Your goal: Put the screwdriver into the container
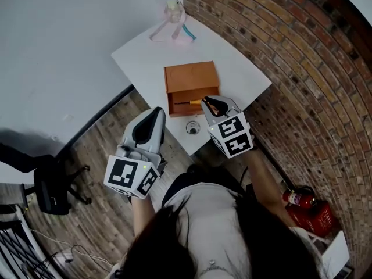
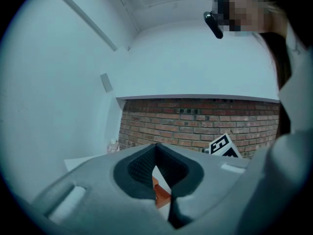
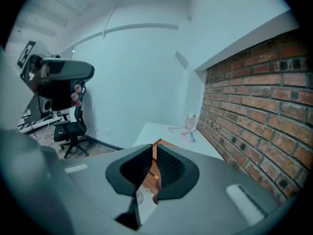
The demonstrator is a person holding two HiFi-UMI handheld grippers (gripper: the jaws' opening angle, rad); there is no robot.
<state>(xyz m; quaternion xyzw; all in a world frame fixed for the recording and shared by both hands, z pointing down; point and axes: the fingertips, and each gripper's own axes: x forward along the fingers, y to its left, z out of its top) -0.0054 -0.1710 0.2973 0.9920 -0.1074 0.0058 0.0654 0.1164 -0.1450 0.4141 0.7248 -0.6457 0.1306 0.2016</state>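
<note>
An orange wooden container (image 1: 191,76) stands on the white table (image 1: 145,54), its open compartment facing me. My right gripper (image 1: 206,102) is at that opening's right end, shut on the screwdriver (image 1: 195,102), whose yellow shaft points left across the opening. In the right gripper view the jaws (image 3: 152,148) stand almost together, with a bit of the yellow screwdriver (image 3: 156,177) in the slit and the container (image 3: 158,143) beyond. My left gripper (image 1: 158,113) hovers off the table's near-left edge, shut on nothing. Through its slit (image 2: 157,153) the container (image 2: 160,192) shows.
A small round ring-like object (image 1: 192,128) lies on the table near its front edge. A small bottle with pink and white items (image 1: 172,21) sits at the far end. A brick wall (image 1: 302,68) runs along the right, with a fire extinguisher (image 1: 302,202) below. An office chair (image 1: 51,188) stands left.
</note>
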